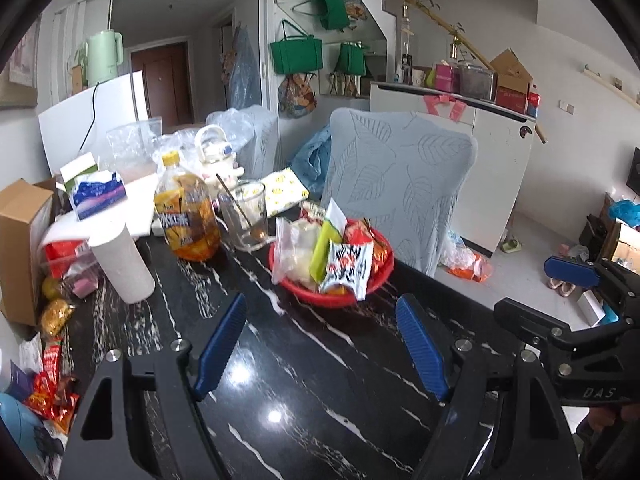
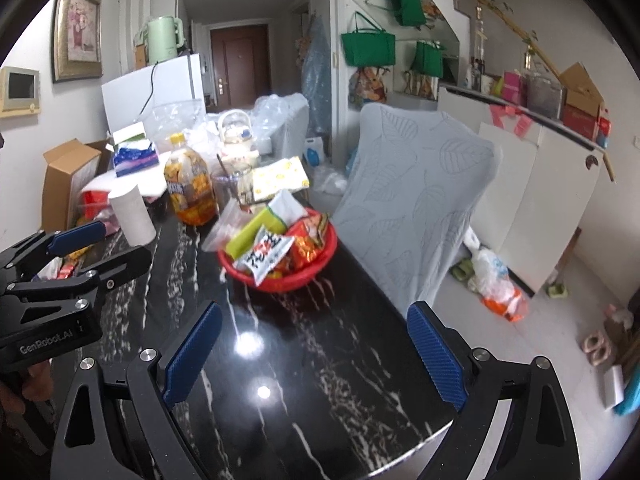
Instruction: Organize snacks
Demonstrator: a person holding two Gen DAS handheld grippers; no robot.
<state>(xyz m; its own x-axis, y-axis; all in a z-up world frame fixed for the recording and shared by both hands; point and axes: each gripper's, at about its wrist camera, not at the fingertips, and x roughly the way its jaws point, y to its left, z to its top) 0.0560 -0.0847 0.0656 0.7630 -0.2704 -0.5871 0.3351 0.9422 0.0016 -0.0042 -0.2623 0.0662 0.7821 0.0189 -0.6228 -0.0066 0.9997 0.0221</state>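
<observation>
A red basket (image 1: pixel 340 300) (image 2: pixel 280 282) stands on the black marble table (image 1: pixel 304 400), heaped with snacks: a white packet with black characters (image 1: pixel 348 268) (image 2: pixel 266 256), a green packet (image 1: pixel 324 248), a clear zip bag (image 1: pixel 292 252) and red packets. More red snack packets (image 1: pixel 52 396) and a yellow-wrapped one (image 1: pixel 56 316) lie loose at the table's left edge. My left gripper (image 1: pixel 320 346) (image 2: pixel 96 250) hovers open short of the basket, nothing between its blue pads. My right gripper (image 2: pixel 316 356) (image 1: pixel 560 292) is open and holds nothing, over the table's near right corner.
Left of the basket stand a glass mug with a spoon (image 1: pixel 244 216), an orange drink bottle (image 1: pixel 188 216), a paper roll (image 1: pixel 122 264), a tissue pack (image 1: pixel 100 194) and a cardboard box (image 1: pixel 20 248). A chair with a leaf-print cover (image 1: pixel 400 184) stands against the table's right edge.
</observation>
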